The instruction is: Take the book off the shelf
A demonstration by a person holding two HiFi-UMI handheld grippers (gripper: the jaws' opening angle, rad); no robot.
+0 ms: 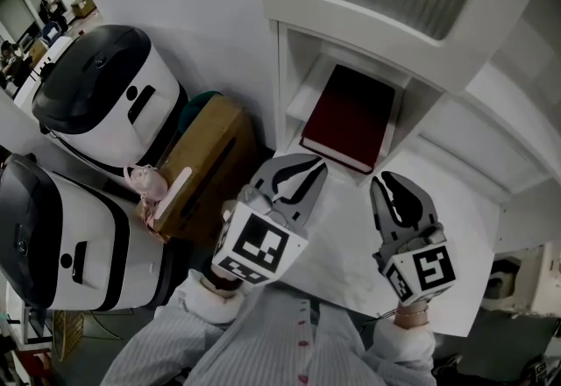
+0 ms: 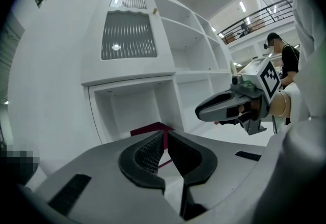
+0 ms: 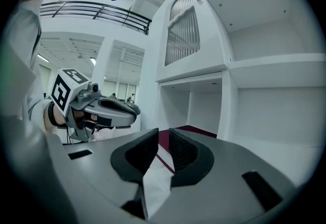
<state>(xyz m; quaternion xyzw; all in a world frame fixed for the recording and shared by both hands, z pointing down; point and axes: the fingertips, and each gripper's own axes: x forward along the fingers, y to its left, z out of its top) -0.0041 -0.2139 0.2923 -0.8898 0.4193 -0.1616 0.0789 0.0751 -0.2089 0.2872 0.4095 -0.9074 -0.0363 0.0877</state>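
Dark red hardcover book (image 1: pixel 349 117), flat on white shelf (image 1: pixel 301 100); left claw (image 1: pixel 305 168) and right claw (image 1: pixel 387 184) pressed together, empty, so may shove it deeper.

White shelf (image 1: pixel 282 86) w/ dark red book (image 1: pixel 351 117) lying flat in its low compartment.

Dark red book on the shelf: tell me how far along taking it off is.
Done: nothing; the dark red hardcover book lies flat in the white shelf's low compartment. In hand: the left gripper and right gripper are held just in front of it, both with jaws shut and empty. Left: open a gripper, grip the book and pull it out.
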